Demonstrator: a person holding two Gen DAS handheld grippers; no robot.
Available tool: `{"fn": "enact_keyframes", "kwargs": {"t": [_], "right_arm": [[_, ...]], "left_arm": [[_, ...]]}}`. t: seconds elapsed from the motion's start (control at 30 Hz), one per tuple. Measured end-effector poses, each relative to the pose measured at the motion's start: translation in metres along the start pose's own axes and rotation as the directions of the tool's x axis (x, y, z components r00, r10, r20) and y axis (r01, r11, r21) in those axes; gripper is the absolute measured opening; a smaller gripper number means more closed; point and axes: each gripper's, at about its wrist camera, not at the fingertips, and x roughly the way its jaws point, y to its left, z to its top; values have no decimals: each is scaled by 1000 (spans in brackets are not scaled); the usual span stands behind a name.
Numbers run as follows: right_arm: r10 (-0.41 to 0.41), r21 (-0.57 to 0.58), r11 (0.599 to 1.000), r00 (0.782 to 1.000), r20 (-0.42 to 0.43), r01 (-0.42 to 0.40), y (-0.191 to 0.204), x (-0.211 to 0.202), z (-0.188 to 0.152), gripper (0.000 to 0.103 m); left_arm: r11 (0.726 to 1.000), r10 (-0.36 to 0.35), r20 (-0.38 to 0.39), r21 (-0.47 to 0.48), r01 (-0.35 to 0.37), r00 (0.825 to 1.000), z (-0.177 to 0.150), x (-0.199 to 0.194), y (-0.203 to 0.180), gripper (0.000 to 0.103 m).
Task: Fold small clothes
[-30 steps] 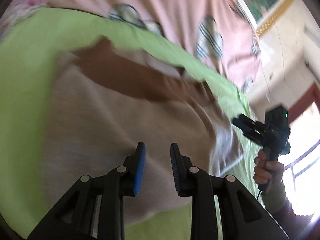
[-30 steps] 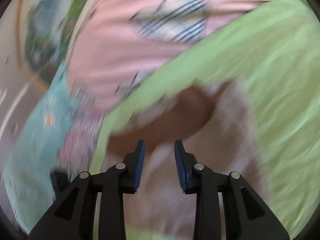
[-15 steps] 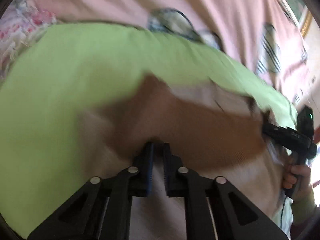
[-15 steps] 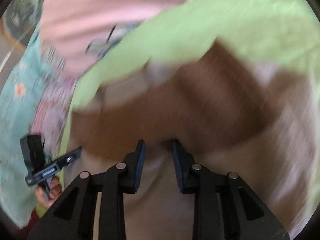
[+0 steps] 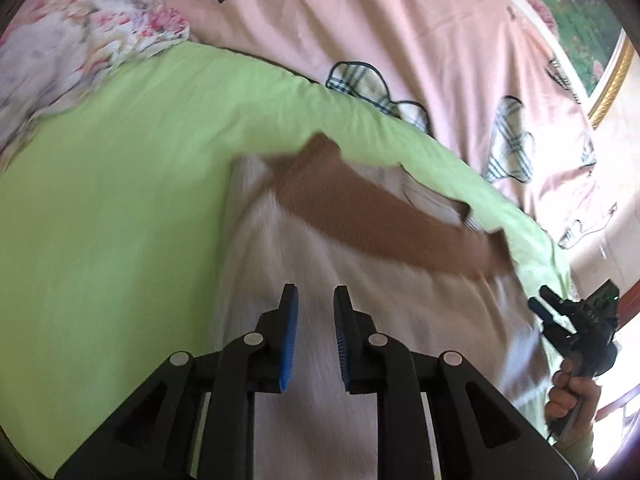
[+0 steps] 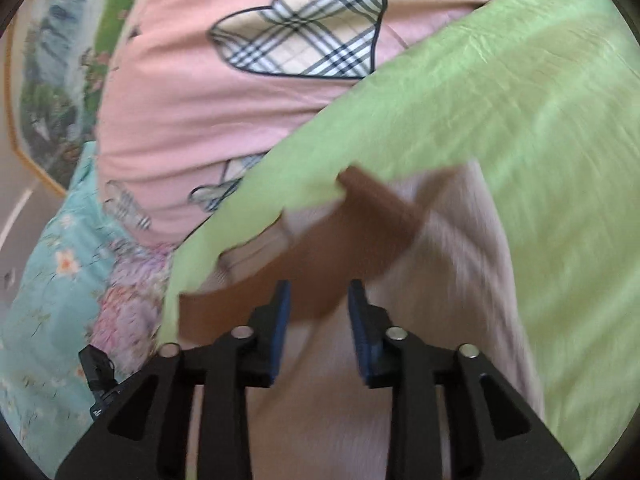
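Note:
A small pale beige garment (image 5: 360,340) with a wide brown band (image 5: 380,216) lies spread on a green sheet (image 5: 120,200). My left gripper (image 5: 314,308) hovers over the pale cloth, short of the band. Its jaws are opening, with nothing pinched between the blue pads. In the right wrist view the same garment (image 6: 440,280) lies below my right gripper (image 6: 316,292), whose tips reach the near edge of the brown band (image 6: 320,248). Those jaws are opening too, with no cloth gripped. The right gripper (image 5: 540,298) also shows at the garment's right side, held by a hand (image 5: 572,392).
A pink quilt (image 5: 360,20) with plaid heart patches lies beyond the green sheet (image 6: 520,100). Floral bedding (image 5: 60,40) sits at the far left, and teal flowered cloth (image 6: 48,280) hangs off the bed's side. A gold-framed picture (image 5: 580,12) is on the wall.
Half a second ago both grippers were down at the brown band, the left nearly shut. Both have since drawn back and their jaws stand wider; the band lies farther from the left gripper.

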Motion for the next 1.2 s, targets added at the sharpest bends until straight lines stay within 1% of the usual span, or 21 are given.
{"fn": "enact_keyframes", "kwargs": {"t": [0.07,0.23,0.4,0.43,0.53,0.63,0.67,0.77,0.87,0.9,0.93,0.97,1.03,1.1,1.2], "right_arm": [[20,12,1000,1000,-14,-20,2,-14,-22,39],[30,55,998,999,-27,-29,-1,-45,-73,39],[41,101,994,999,-26,-38,-2,-73,-120,39],[45,113,993,999,-22,-43,-2,-80,-131,39],[51,134,990,999,-11,-49,3,-94,-151,40],[51,108,993,998,-27,-48,14,-104,-164,48],[55,97,994,998,-28,-52,18,-107,-166,50],[66,77,995,998,-20,-64,24,-116,-171,52],[89,79,993,996,-2,-88,27,-122,-177,53],[96,81,992,995,-3,-95,28,-123,-178,54],[102,81,992,995,-8,-101,29,-122,-179,54],[109,78,991,994,-16,-107,30,-121,-179,54],[120,71,990,992,-23,-118,32,-121,-179,54],[128,70,990,991,-25,-126,33,-121,-178,54],[139,65,989,990,-39,-136,34,-118,-173,54]], "left_arm": [[1000,-11,-6,-12,11,1000,-23,-20,-1,21],[997,-45,-11,-67,44,999,-80,-57,1,27],[994,-66,-32,-84,63,997,-120,-71,-2,30],[994,-72,-34,-86,69,997,-125,-74,-1,32],[990,-88,-34,-114,84,996,-141,-81,3,42],[983,-98,-30,-159,92,995,-154,-85,9,48],[980,-102,-32,-173,95,994,-157,-85,11,50],[963,-143,-32,-233,132,989,-163,-85,17,55],[944,-170,-28,-293,154,985,-164,-78,23,55],[934,-180,-20,-318,164,984,-164,-76,25,56],[923,-186,-6,-344,173,983,-162,-72,27,59],[914,-185,9,-366,175,983,-161,-69,30,60],[893,-179,37,-414,178,983,-156,-60,37,60],[877,-168,73,-444,183,983,-149,-52,42,60],[875,-131,110,-454,167,985,-138,-44,44,60]]}}
